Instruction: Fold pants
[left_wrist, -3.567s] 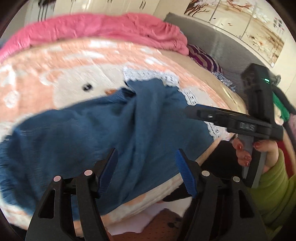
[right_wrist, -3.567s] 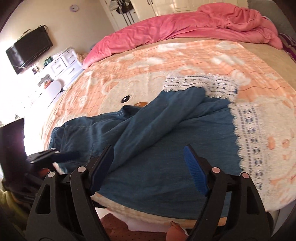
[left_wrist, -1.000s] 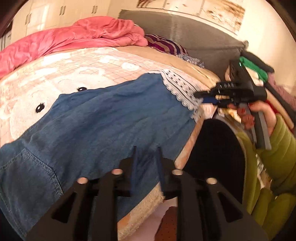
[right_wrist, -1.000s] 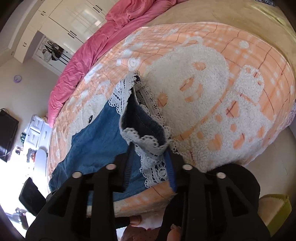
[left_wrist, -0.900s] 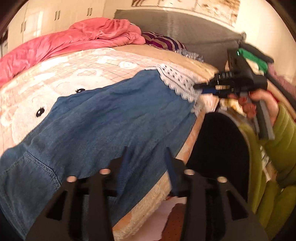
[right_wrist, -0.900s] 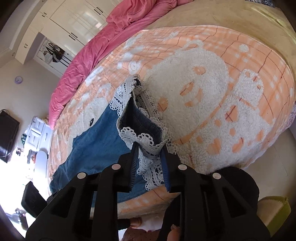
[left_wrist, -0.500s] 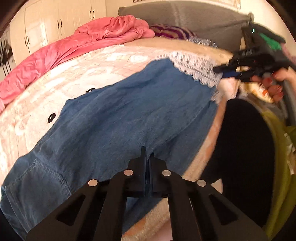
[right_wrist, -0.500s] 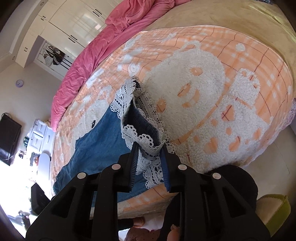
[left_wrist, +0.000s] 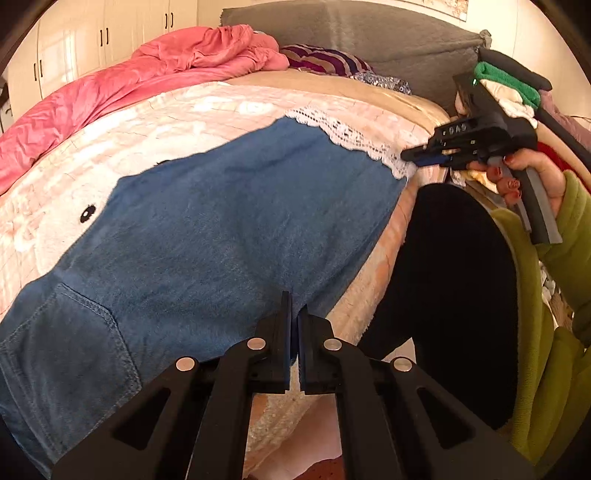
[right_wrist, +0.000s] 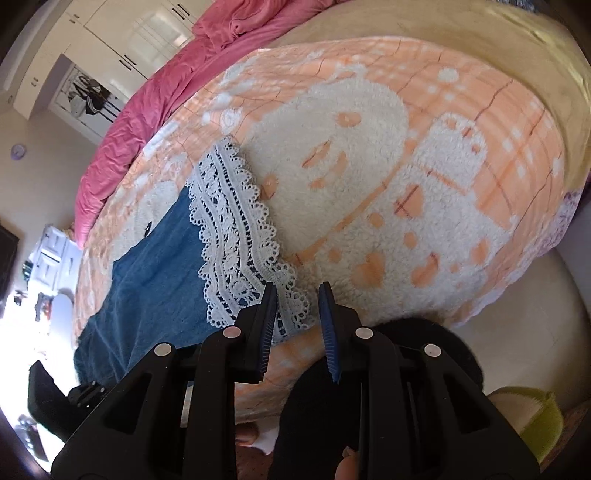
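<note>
Blue denim pants (left_wrist: 221, 229) with a white lace hem (left_wrist: 351, 136) lie spread flat across an orange and white blanket (left_wrist: 129, 129) on a bed. My left gripper (left_wrist: 294, 310) is shut on the near long edge of the pants, about midway along; denim shows between its pads. In the right wrist view the lace hem (right_wrist: 236, 229) lies flat beside the denim (right_wrist: 155, 266). My right gripper (right_wrist: 297, 295) has its fingers set narrow, shut on the near corner of the hem. The left wrist view shows that right gripper (left_wrist: 406, 157) at the hem's corner, held by a hand in a green sleeve (left_wrist: 565, 240).
A pink duvet (left_wrist: 147, 74) is bunched along the far side of the bed, with a grey headboard (left_wrist: 369, 33) behind. Folded clothes (left_wrist: 517, 85) are stacked at the right. The person's black-clad leg (left_wrist: 454, 295) stands against the bed's near edge.
The left jaws closed on the pants' near edge. The lace hem, bunched upright in the right gripper before, now lies flat on the blanket.
</note>
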